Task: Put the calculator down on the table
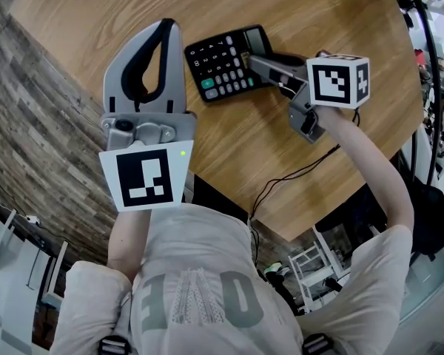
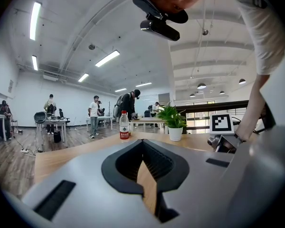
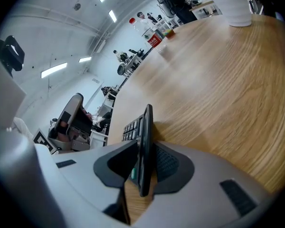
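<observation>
A black calculator lies on the wooden table, keys up, display to the right. My right gripper reaches in from the right and is shut on the calculator's display end. In the right gripper view the calculator stands edge-on between the jaws, which sit close against both of its faces, and it sticks out past the right gripper tips. My left gripper hovers left of the calculator, shut and holding nothing; in the left gripper view only table wood shows through the slit of the left gripper.
A water bottle and a potted plant stand at the table's far side. A black cable hangs over the near edge. Several people stand at other tables far behind. Bare wood stretches beyond the calculator.
</observation>
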Action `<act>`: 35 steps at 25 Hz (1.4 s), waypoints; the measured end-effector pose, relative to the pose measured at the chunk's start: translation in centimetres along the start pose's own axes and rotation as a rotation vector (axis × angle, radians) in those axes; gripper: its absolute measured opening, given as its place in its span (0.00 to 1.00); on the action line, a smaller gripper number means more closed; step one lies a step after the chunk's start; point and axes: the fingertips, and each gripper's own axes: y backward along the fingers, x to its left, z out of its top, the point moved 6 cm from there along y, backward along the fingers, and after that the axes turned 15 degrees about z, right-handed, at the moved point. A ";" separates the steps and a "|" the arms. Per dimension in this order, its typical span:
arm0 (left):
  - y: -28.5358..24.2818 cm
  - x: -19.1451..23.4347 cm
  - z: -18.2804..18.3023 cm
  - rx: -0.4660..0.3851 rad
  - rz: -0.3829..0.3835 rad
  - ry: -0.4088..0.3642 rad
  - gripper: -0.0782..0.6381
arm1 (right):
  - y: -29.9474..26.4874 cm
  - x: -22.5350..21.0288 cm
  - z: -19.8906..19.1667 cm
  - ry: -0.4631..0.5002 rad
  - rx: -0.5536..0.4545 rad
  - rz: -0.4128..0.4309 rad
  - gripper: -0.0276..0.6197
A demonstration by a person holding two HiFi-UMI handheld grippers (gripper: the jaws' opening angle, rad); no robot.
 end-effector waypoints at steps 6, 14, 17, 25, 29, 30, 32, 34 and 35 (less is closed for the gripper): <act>0.7 0.4 0.8 -0.014 0.001 0.003 0.12 | 0.2 0.3 0.2 0.006 -0.011 -0.024 0.23; 1.7 1.2 1.3 -0.031 0.005 -0.008 0.12 | 0.8 0.4 0.5 -0.002 -0.043 -0.054 0.37; 2.1 1.4 1.9 -0.047 0.009 -0.001 0.12 | 1.2 0.7 0.7 0.011 -0.049 -0.083 0.40; 4.0 1.9 4.7 -0.113 0.009 0.013 0.12 | 4.9 3.7 1.6 0.121 -0.139 -0.244 0.43; 5.6 2.3 6.9 -0.164 0.014 0.025 0.12 | 7.8 7.9 2.9 0.268 -0.252 -0.323 0.43; 5.9 2.4 7.6 -0.184 0.013 0.026 0.12 | 8.6 9.3 3.2 0.310 -0.295 -0.349 0.43; 6.6 2.7 9.0 -0.225 0.011 0.031 0.12 | 10.1 12.0 3.7 0.393 -0.397 -0.405 0.43; 7.4 3.0 10.4 -0.260 0.008 0.033 0.12 | 11.4 14.9 3.8 0.474 -0.510 -0.455 0.42; 7.8 3.1 11.1 -0.276 0.006 0.031 0.12 | 12.0 16.5 3.7 0.519 -0.567 -0.482 0.40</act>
